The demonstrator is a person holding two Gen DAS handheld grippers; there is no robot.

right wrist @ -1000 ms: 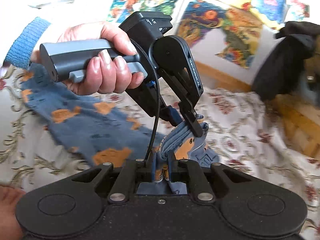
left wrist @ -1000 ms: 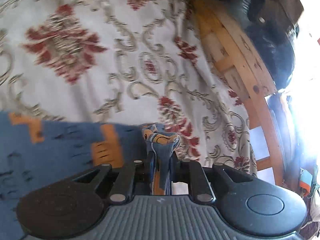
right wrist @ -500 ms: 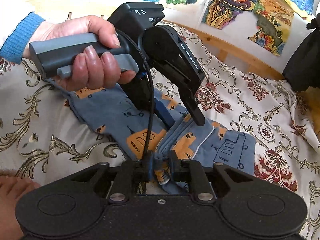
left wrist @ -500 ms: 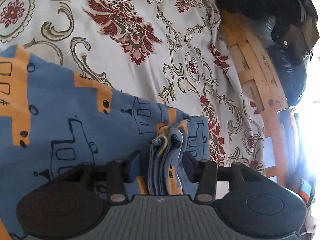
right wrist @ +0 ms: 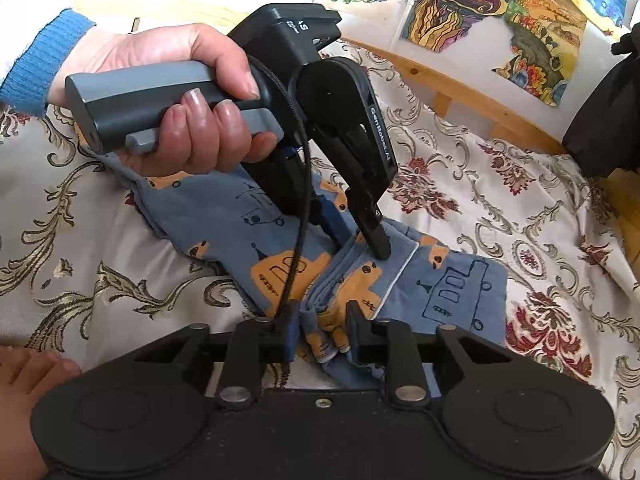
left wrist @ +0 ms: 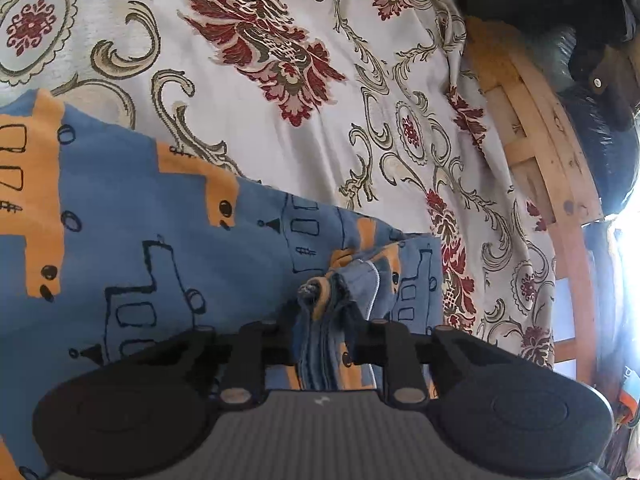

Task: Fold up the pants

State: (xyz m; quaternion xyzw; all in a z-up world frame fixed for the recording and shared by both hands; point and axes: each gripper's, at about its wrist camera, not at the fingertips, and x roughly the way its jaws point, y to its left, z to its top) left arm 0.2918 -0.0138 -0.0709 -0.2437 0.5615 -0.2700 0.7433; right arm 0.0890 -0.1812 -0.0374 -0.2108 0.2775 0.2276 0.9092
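Left wrist view: the left tongs (left wrist: 326,330) pinch a bunched edge of the blue pants (left wrist: 140,248), which lie spread on a patterned bedspread (left wrist: 280,112) to the left.

Right wrist view: the right tongs (right wrist: 322,334) pinch a folded bundle of the pants (right wrist: 452,288). Just beyond, a hand (right wrist: 176,100) presses the left tongs (right wrist: 366,236) onto the same fold.

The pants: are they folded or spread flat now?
Folded: the pants lie doubled on the bedspread, layered edges bunched in both grippers.
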